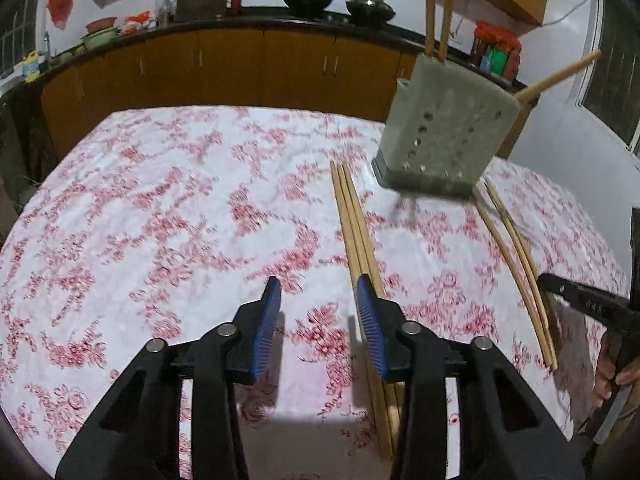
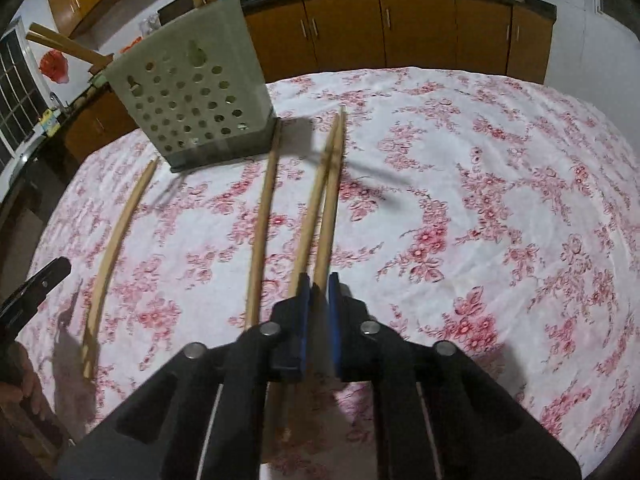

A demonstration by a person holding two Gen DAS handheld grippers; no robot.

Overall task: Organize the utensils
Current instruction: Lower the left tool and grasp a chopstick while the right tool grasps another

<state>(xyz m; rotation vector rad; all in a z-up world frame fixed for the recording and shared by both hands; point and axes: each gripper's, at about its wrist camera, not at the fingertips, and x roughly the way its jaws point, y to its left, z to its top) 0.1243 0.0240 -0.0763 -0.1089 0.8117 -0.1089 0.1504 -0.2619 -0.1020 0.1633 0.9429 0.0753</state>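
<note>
1. Left wrist view: my left gripper (image 1: 318,304) hangs over the near part of the table (image 1: 140,208), fingers spread wide with nothing between them. A bundle of three chopsticks (image 1: 354,232) lies just past my right-hand blue pad, running from the near edge towards the holder (image 1: 444,128), a grey perforated utensil caddy towards the far right corner.

2. Two more chopsticks (image 1: 516,264) lie along the table's right side. At the frame's right edge I can only see a black tip of my right gripper (image 1: 576,300), so its grip is unreadable from here.

3. Right wrist view: my right gripper (image 2: 318,284) is pinched on a pair of chopsticks (image 2: 326,200), pads pressed together near the thick ends, tips pointing at the holder (image 2: 188,92) at the far left of the table (image 2: 500,200). Two single chopsticks (image 2: 264,220) lie left of them.

4. Doing this well, I reckon: keep the squeeze firm so the pair doesn't scissor, lift, tilt tips down, and line up over the holder's open top before letting go.

5. Hard to read: the holder's mouth is hidden in both views, and its sticks are cut off at the top. The held pair looks slightly blurred, possibly lifted off the cloth, but I can't be sure.
</note>
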